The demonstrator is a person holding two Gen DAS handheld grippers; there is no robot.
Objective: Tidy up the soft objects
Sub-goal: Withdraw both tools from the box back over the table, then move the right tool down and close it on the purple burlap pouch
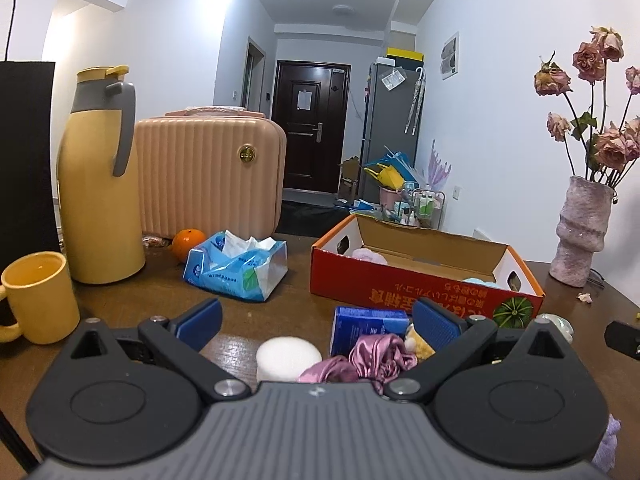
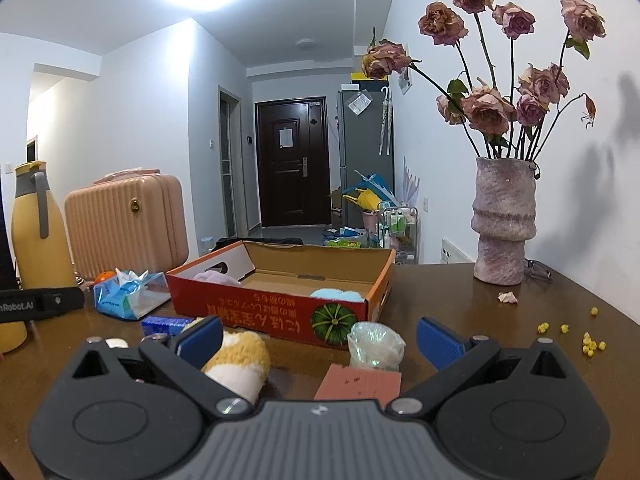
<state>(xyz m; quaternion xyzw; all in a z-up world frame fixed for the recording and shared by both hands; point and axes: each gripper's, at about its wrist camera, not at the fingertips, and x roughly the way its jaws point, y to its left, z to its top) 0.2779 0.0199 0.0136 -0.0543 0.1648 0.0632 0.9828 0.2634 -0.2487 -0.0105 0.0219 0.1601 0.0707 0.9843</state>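
Note:
A red cardboard box (image 1: 404,280) (image 2: 256,304) stands open on the brown table, holding a pale pink soft item (image 1: 370,256) (image 2: 218,278) and a light blue one (image 1: 480,282) (image 2: 340,295). My left gripper (image 1: 316,326) is open above a white puff (image 1: 288,356) and a crumpled pink satin cloth (image 1: 372,356); a blue packet (image 1: 368,330) lies just beyond. My right gripper (image 2: 320,338) is open too. A yellow-and-white fuzzy sock (image 2: 240,360) lies by its left finger, with a clear crinkly bag (image 2: 376,346) and a pink sponge (image 2: 360,384) between the fingers.
A yellow thermos (image 1: 100,184), yellow mug (image 1: 40,296), ribbed pink case (image 1: 208,172), orange (image 1: 188,240) and blue tissue pack (image 1: 236,268) stand at the left. A vase of dried roses (image 2: 504,220) is at the right, with a petal (image 2: 508,297) and yellow bits (image 2: 588,342) on the table.

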